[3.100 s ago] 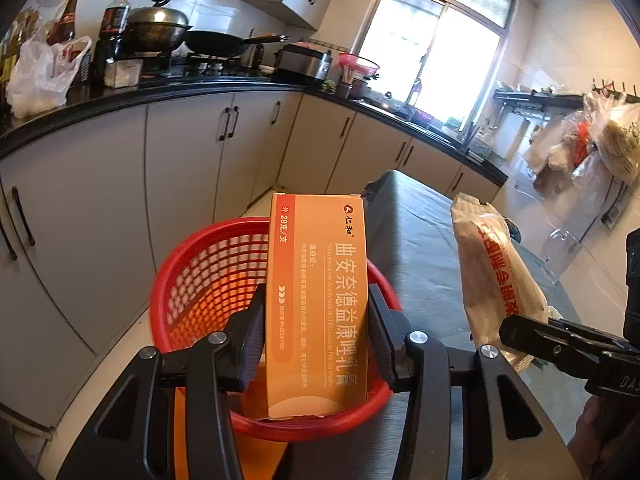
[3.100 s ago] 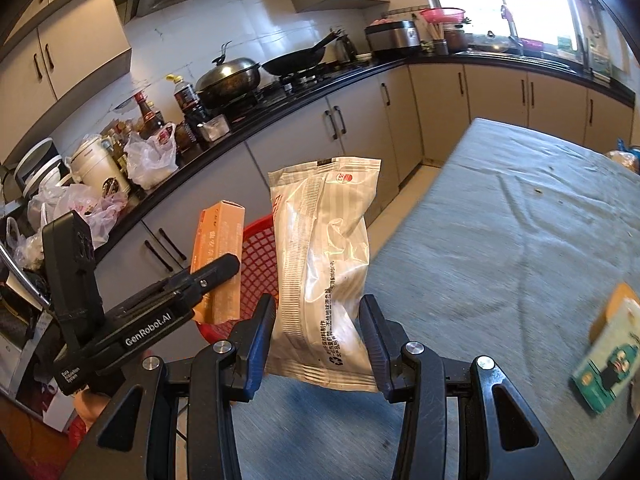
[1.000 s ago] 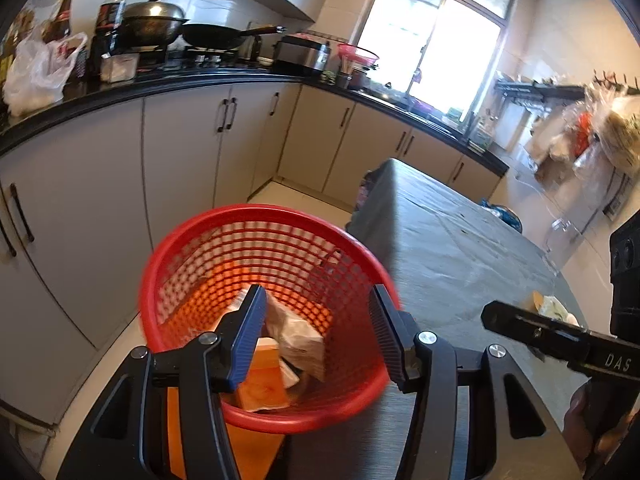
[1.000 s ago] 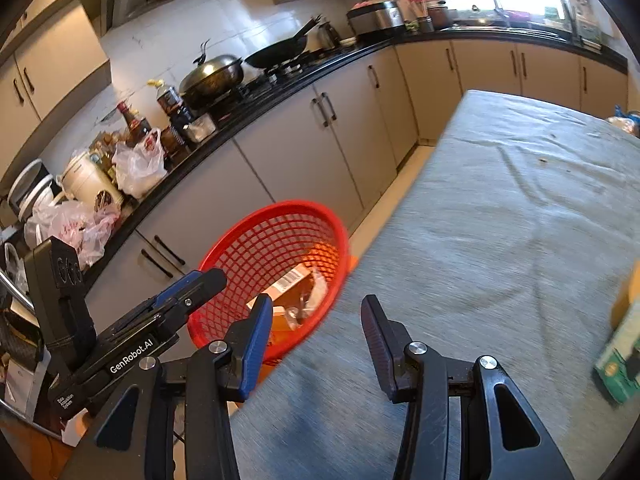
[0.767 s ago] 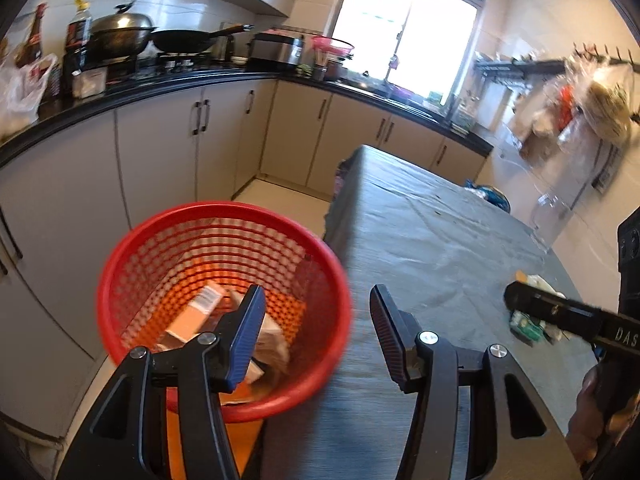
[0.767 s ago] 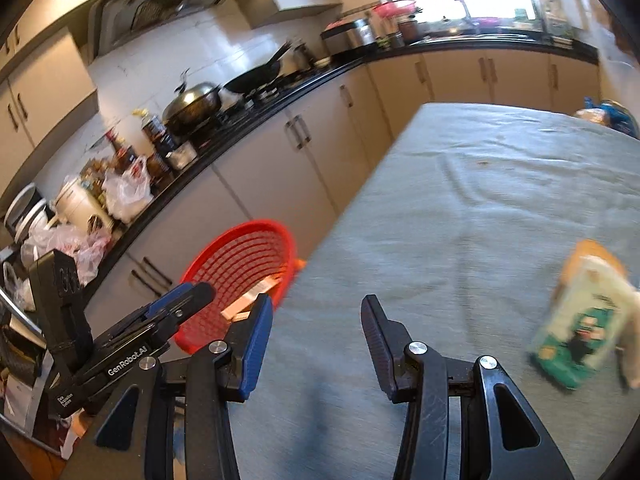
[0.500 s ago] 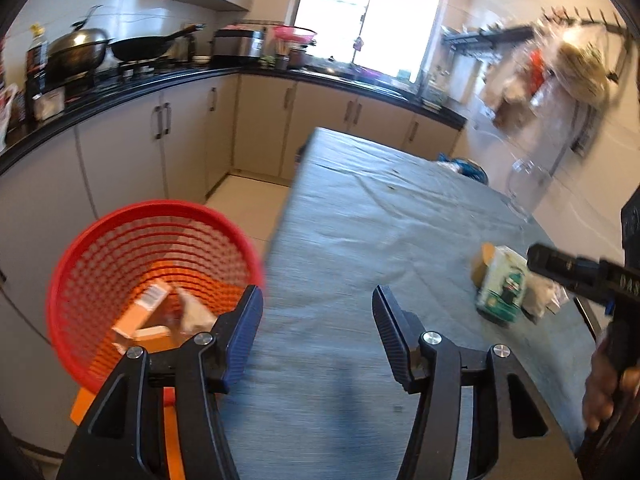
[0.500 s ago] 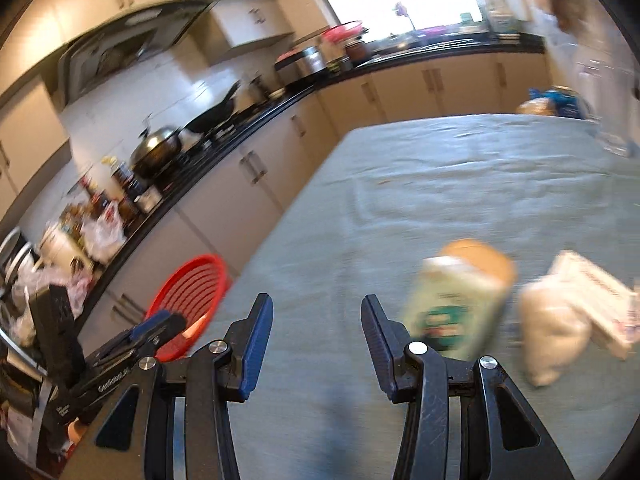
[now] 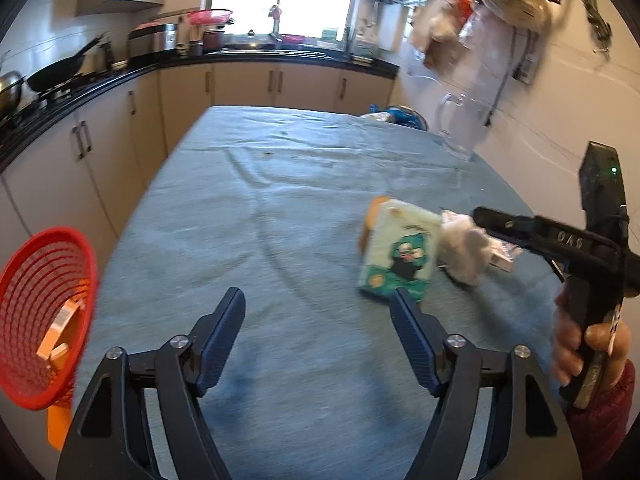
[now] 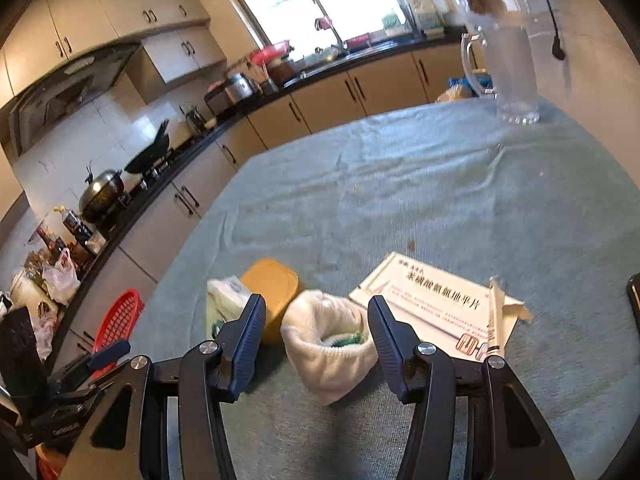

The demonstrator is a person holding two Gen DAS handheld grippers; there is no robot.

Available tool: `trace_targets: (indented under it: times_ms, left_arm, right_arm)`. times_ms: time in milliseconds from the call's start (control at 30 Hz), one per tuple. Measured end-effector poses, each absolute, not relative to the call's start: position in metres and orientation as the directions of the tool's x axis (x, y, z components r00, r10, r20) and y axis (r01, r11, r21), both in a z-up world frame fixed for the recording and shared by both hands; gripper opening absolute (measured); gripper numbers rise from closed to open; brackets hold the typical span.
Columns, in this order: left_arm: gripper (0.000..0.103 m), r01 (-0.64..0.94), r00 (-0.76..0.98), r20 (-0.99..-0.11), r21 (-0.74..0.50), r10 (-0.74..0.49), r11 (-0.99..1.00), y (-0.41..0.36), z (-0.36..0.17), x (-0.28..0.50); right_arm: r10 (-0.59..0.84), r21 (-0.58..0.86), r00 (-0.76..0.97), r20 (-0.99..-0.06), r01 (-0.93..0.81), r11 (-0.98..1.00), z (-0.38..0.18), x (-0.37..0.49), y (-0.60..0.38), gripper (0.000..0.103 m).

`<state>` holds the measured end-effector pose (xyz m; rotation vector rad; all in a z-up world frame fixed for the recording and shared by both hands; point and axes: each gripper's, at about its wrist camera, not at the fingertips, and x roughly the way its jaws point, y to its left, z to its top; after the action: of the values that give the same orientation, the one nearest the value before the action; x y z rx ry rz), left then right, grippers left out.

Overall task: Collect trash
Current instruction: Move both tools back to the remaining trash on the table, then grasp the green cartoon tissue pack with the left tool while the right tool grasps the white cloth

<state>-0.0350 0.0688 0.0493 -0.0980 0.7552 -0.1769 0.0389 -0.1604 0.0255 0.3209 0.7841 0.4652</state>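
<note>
A red mesh basket (image 9: pixel 38 312) stands off the table's left edge with boxes in it; it also shows in the right wrist view (image 10: pixel 116 320). On the grey-blue tablecloth (image 9: pixel 280 184) lie a green-and-white packet with an orange lid (image 9: pixel 398 256), a crumpled white wad (image 9: pixel 464 248) and a flat white medicine box (image 10: pixel 436 304). My left gripper (image 9: pixel 318 312) is open and empty, short of the packet. My right gripper (image 10: pixel 316 320) is open, its jaws either side of the white wad (image 10: pixel 332 344). The packet (image 10: pixel 228 300) lies left of it.
A clear plastic jug (image 10: pixel 508 72) stands at the table's far right corner. Kitchen counters with a wok (image 10: pixel 152 152), pot and bottles run along the left and back walls. Bags hang on the right wall (image 9: pixel 500 4).
Both grippers dropped their box and bag into the basket, then swung right over the table. The right gripper now straddles the white wad.
</note>
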Motion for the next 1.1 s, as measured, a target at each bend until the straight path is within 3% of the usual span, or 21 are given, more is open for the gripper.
trace_targets:
  times_ms: [300,400,500,933,967,1067,1100]
  left_arm:
    - [0.081,0.185,0.666,-0.715,-0.115,-0.211,0.976,0.034,0.042,-0.014]
    - [0.081,0.195,0.652,-0.728,-0.107,-0.210,0.975,0.027,0.039,-0.008]
    - [0.082,0.202,0.636,-0.741,-0.106,-0.213,0.974,0.018,0.036,0.001]
    - [0.082,0.234,0.597,-0.781,-0.051,-0.185,0.971,-0.017,0.016,0.030]
    - [0.080,0.231,0.601,-0.778,-0.052,-0.184,0.972,-0.017,0.016,0.031]
    - [0.052,0.221,0.593,-0.781,-0.073,-0.193,0.973,-0.012,0.015,0.034]
    - [0.053,0.218,0.590,-0.782,-0.084,-0.200,0.972,-0.009,0.015,0.035]
  right_arm:
    - [0.375,0.240,0.609,-0.699,-0.295,0.925,0.011,0.035,-0.137,0.058]
    - [0.370,0.234,0.592,-0.716,-0.295,0.926,0.005,0.037,-0.137,0.033]
    - [0.386,0.267,0.613,-0.689,-0.280,0.922,0.008,0.036,-0.146,0.027]
    - [0.436,0.353,0.628,-0.644,-0.261,0.898,0.016,0.034,-0.159,0.027]
    - [0.440,0.356,0.628,-0.642,-0.265,0.896,0.017,0.034,-0.158,0.027]
    - [0.450,0.361,0.629,-0.634,-0.273,0.892,0.018,0.032,-0.157,0.027]
    - [0.453,0.362,0.629,-0.632,-0.278,0.890,0.018,0.032,-0.156,0.027]
